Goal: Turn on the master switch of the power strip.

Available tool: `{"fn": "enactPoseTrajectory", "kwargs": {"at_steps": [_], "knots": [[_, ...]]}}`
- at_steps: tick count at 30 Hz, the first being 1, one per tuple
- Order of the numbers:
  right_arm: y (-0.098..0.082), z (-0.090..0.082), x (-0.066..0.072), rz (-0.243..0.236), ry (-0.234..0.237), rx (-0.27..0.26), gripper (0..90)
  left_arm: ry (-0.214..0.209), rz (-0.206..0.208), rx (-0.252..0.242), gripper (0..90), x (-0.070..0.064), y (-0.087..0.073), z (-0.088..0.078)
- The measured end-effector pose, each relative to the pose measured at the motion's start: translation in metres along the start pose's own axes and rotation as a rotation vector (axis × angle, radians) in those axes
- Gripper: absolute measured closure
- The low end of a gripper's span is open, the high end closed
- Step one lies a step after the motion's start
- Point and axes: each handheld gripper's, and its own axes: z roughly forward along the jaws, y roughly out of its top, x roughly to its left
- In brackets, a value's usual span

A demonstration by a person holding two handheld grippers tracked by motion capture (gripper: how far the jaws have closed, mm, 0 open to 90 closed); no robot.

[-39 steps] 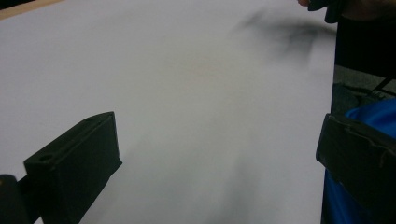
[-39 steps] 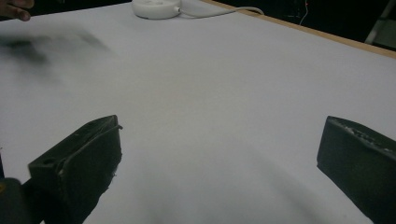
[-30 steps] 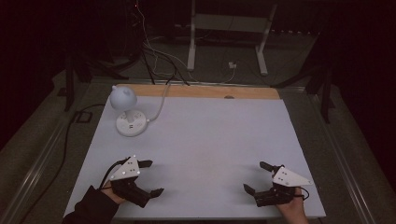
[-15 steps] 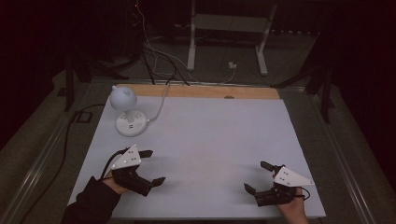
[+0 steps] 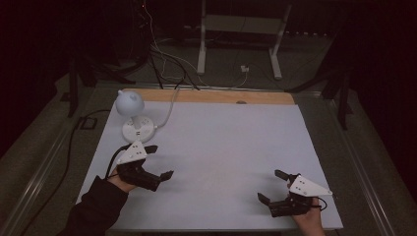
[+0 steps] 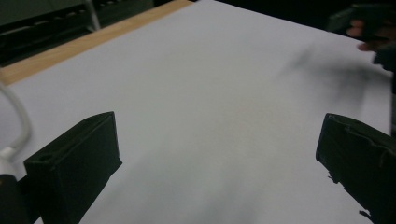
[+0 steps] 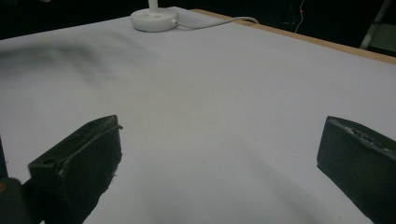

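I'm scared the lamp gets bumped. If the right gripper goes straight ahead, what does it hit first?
Probably the lamp's round base: the right gripper points over bare table towards it, though depth is unclear.

This looks like a lab or recording room set up for test work, dark all round with only the work surface lit. A bench (image 5: 221, 147) covered in a plain white sheet, with a strip of bare wood along its far edge, stands on grey carpet, and a small white desk lamp (image 5: 132, 115) sits on it. Behind it loose cables (image 5: 162, 54) trail across the floor past a white metal stand (image 5: 238, 39).
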Motion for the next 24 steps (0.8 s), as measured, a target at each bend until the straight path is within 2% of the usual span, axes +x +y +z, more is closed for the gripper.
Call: {"fn": "enactPoseTrajectory", "kwargs": {"at_steps": [10,16,18,22,23,24], "knots": [[0.000,0.000,0.000,0.003,0.000,0.000,0.0,0.098,-0.031,-0.026,0.2,0.015,0.006,-0.001],[0.000,0.000,0.000,0.004,0.002,-0.002,0.0,0.186,-0.053,-0.031,0.2,0.025,0.006,0.001],[0.000,0.000,0.000,0.006,0.003,0.000,0.0,0.231,-0.066,-0.026,0.2,0.028,0.006,0.002],[0.000,0.000,0.000,0.006,0.004,-0.001,0.0,0.269,-0.086,-0.032,0.2,0.035,0.005,0.005],[0.000,0.000,0.000,0.006,0.003,0.000,0.0,0.307,-0.095,-0.031,0.2,0.037,0.005,0.007],[0.000,0.000,0.000,0.006,0.003,0.000,0.0,0.307,-0.095,-0.031,0.2,0.037,0.005,0.007]]}}
